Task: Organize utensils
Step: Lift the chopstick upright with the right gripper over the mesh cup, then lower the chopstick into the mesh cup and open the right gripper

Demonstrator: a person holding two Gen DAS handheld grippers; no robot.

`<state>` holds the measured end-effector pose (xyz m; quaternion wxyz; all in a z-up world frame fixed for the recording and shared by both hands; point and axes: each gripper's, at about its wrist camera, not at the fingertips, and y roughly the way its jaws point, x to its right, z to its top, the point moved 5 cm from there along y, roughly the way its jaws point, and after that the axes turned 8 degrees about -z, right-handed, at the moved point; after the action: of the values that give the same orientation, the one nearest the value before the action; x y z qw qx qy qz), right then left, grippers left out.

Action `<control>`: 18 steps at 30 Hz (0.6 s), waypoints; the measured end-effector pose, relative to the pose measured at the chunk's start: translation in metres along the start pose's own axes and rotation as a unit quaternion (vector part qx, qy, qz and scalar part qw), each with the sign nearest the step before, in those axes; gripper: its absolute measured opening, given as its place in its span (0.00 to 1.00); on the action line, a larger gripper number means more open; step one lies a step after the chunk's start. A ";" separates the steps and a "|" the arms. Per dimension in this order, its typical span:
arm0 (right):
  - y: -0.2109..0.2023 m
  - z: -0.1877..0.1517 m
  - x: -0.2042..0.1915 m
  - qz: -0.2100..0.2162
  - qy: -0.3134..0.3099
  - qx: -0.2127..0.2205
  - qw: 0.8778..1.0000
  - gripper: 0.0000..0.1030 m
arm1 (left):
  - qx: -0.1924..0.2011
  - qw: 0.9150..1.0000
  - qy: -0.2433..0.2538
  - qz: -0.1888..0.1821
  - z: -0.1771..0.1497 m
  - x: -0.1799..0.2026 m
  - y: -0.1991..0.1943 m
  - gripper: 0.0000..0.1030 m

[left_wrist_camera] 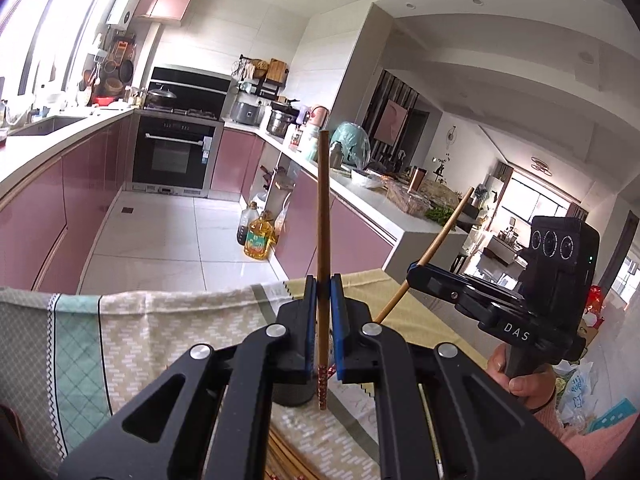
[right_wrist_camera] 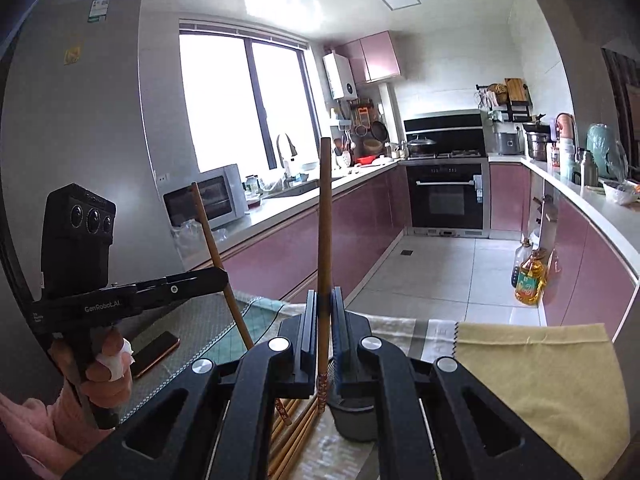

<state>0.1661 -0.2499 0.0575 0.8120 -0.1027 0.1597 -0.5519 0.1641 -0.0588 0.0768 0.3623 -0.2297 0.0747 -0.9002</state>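
Note:
My left gripper (left_wrist_camera: 323,280) is shut on a brown chopstick (left_wrist_camera: 323,216) that stands upright, its patterned end hanging below the jaws. My right gripper (right_wrist_camera: 323,294) is shut on another brown chopstick (right_wrist_camera: 324,216), also upright. Each gripper shows in the other's view: the right gripper (left_wrist_camera: 414,269) holds its chopstick (left_wrist_camera: 444,232) slanted, and the left gripper (right_wrist_camera: 218,276) holds its chopstick (right_wrist_camera: 218,256) slanted. A black holder cup (right_wrist_camera: 354,420) stands on the table just below my right gripper, and it also shows in the left wrist view (left_wrist_camera: 294,394). Several more chopsticks (right_wrist_camera: 294,436) lie flat beside it.
A patterned tablecloth (left_wrist_camera: 140,340) covers the table, with a yellow cloth (right_wrist_camera: 552,384) at the right. A phone (right_wrist_camera: 154,354) lies at the table's left. Beyond are pink kitchen cabinets (right_wrist_camera: 320,236), an oven (right_wrist_camera: 446,196) and oil bottles (left_wrist_camera: 258,240) on the floor.

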 end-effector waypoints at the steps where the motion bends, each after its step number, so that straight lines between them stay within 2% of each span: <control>1: -0.001 0.003 0.002 -0.002 0.000 0.003 1.000 0.05 | 0.002 1.000 0.002 0.000 0.003 0.000 0.001 0.07; 9: 0.017 0.010 0.016 -0.019 0.000 0.002 1.000 0.05 | 0.015 1.000 0.017 0.016 0.022 -0.003 0.022 0.07; 18: 0.062 -0.018 0.025 -0.026 -0.001 -0.064 0.998 0.05 | -0.038 0.998 0.024 0.041 0.000 -0.016 0.068 0.07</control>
<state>0.2213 -0.2495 0.0157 0.7896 -0.1591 0.1908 -0.5611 0.2161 -0.0968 0.0508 0.3880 -0.2185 0.1264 -0.8864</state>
